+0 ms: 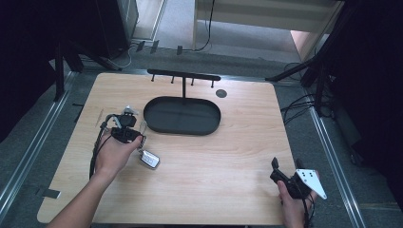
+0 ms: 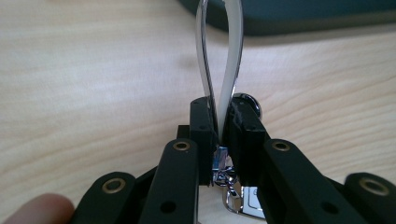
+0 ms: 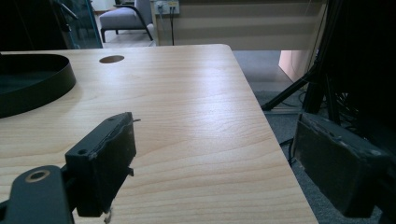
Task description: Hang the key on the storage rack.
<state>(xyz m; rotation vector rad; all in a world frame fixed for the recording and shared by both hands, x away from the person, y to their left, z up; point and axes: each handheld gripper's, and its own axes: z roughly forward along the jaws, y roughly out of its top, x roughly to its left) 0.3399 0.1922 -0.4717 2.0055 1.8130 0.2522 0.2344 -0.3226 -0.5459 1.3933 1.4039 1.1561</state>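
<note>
Left tongs (image 2: pixel 218 140) pinch the strap (image 2: pixel 219 60) of the key fob (image 1: pixel 149 159), fob at 7 o'clock of the tray (image 1: pixel 182 115); right tongs (image 3: pixel 215 163) spread, idle at tabletop (image 1: pixel 228 156) edge; lift slowly, watch for strap slip.

- The left gripper (image 2: pixel 219 135) is matte black, its linkage arms set with brass-ringed pivot holes and small plain screw holes.
- A black cable (image 1: pixel 96 151) trails from it.
- The right gripper (image 3: pixel 215 163) has blocky black jaws with worn, scuffed pads.
- A grey three-cornered plate (image 1: pixel 311 181) with dark dots sits on top.
- Both forearms are bare, without sleeves.
</note>
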